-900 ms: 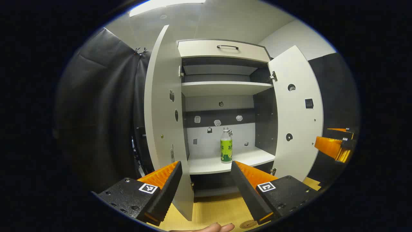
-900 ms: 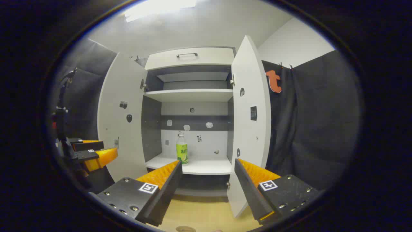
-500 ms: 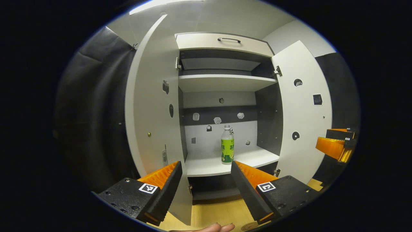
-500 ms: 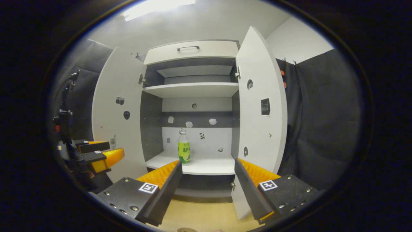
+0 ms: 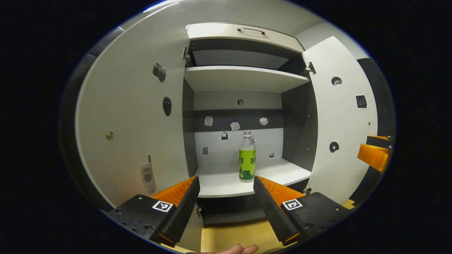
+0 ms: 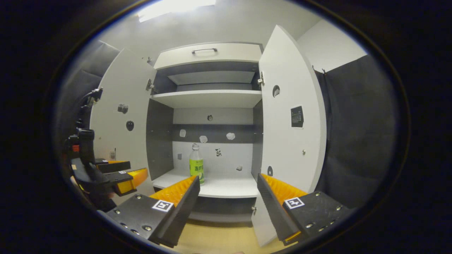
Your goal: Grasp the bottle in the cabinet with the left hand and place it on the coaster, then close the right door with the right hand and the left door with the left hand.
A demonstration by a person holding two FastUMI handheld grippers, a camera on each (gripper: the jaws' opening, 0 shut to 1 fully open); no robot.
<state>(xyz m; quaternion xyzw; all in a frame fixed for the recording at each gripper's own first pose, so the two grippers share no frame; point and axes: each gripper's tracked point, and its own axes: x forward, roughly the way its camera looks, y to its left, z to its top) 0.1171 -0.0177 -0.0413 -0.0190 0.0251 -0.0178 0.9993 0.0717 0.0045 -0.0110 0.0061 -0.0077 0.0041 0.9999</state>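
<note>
Left gripper view first: we see the left gripper point(image 5: 224, 188) with jaws spread wide and empty, short of the bottle point(image 5: 247, 161), which stands upright on the cabinet's lower shelf point(image 5: 226, 183). Both doors, left door point(image 5: 130, 116) and right door point(image 5: 342, 120), hang open. From the right gripper view, our right gripper point(image 6: 229, 187) is spread too, holding nothing.

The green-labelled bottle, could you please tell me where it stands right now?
The green-labelled bottle stands upright on the cabinet's lower shelf, towards its right half in the left gripper view, between the two open doors and ahead of the open left hand-held gripper.
</note>
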